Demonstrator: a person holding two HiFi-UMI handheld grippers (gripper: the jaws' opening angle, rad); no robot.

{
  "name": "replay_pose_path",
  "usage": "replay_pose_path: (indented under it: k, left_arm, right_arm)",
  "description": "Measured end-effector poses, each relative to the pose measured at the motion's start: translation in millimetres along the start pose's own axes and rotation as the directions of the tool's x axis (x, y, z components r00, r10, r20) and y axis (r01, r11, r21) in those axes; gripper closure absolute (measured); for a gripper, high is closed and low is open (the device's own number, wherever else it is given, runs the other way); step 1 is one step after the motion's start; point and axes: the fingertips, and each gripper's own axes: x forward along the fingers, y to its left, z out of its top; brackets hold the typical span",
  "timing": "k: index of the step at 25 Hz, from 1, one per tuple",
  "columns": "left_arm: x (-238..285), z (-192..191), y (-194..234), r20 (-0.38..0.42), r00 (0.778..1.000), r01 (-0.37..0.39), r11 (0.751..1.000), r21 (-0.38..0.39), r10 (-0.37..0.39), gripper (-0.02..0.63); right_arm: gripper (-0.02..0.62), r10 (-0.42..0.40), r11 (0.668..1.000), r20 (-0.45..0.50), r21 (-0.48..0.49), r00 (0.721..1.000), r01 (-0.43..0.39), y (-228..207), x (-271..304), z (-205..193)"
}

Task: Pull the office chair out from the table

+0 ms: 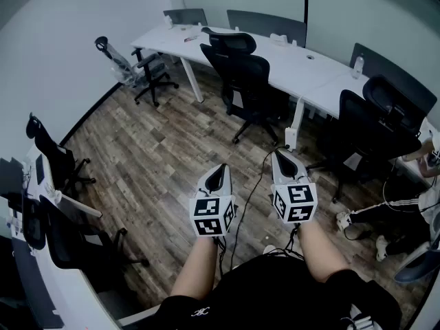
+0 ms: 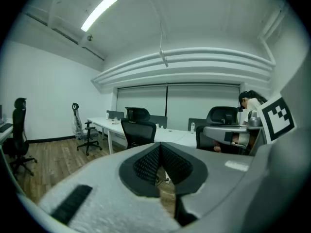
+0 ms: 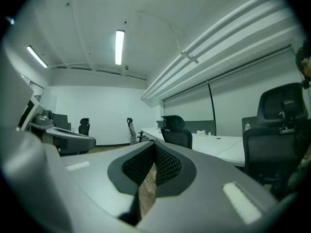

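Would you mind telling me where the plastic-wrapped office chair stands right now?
In the head view, the plastic-wrapped office chair stands at upper left, beside the left end of the long white table, left of the black mesh office chair.

Wood-grain floor (image 1: 158, 150) — mesh-backed chair (image 1: 245, 75)

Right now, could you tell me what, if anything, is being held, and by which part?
Nothing is held: the left gripper and right gripper are both shut, empty, short of the office chair.
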Motion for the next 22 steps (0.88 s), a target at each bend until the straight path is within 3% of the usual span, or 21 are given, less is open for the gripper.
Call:
replay_pose_path:
  k: [10,16,22]
  left_arm:
    - [50,8,-13,0.000,0.999,-0.040,0.999,0.004,0.040,0.597]
    - [76,7,-25,0.002,0.998,-0.068,0.998,-0.001,0.068,0.597]
    - [100,5,-23,-0.012,0.996,-0.086,0.996,-0.014,0.086,0.597]
  right_arm:
    - [0.586,0.044,0.999,0.030,0.024,0.999,-0.045,-44,32,6]
    - [0.586,0.103,0.995,0.005,0.003,0.995,-0.103,-63,49,-1]
    - [0.586,0.105,0.993,-0.012,-0.046,0.994,-0.105,-78,65,-5]
